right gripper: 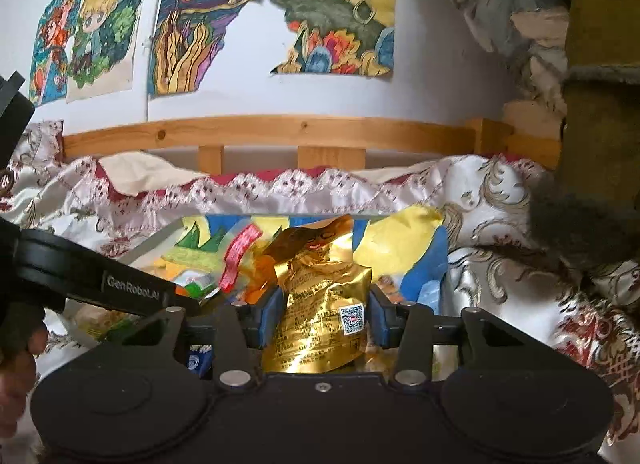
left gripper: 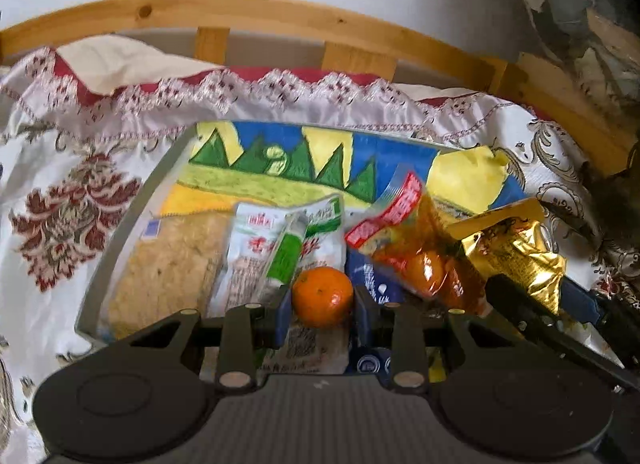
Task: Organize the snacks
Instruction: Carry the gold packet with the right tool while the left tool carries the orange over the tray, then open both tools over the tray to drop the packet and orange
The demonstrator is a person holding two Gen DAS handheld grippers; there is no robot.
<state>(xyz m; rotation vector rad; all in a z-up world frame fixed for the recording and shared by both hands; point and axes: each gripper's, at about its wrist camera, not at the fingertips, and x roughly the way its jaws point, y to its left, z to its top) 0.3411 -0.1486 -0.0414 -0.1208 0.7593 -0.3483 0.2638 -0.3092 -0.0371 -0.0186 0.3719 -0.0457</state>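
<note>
Children's drawings (right gripper: 192,19) hang on the white wall above a wooden rail (left gripper: 256,11), and a floral satin cloth (left gripper: 68,207) with a lace edge covers the surface below; whether that surface is a bed or something else cannot be told. On the cloth lies a shallow grey tray (left gripper: 120,232) lined with another crayon drawing.

Much of the tray's near end is hidden behind the gripper bodies. Print on the packets is too blurred to read.

The left gripper (left gripper: 322,302) is clenched on a small orange (left gripper: 322,298), its blue pads touching the fruit on both sides, just above the snacks in the tray. Ahead and to its left lie a clear-wrapped cracker pack (left gripper: 168,264) and a white packet (left gripper: 256,248) with a green sachet (left gripper: 286,256) on it; ahead to its right sits a red-topped bag of orange sweets (left gripper: 416,252). A dark blue packet (left gripper: 376,288) under it is mostly covered.

The right gripper (right gripper: 320,320) grasps a crumpled gold foil pouch (right gripper: 320,304) between its pads, over the tray's right part. The pouch's lower end is cut off by the gripper body.
</note>
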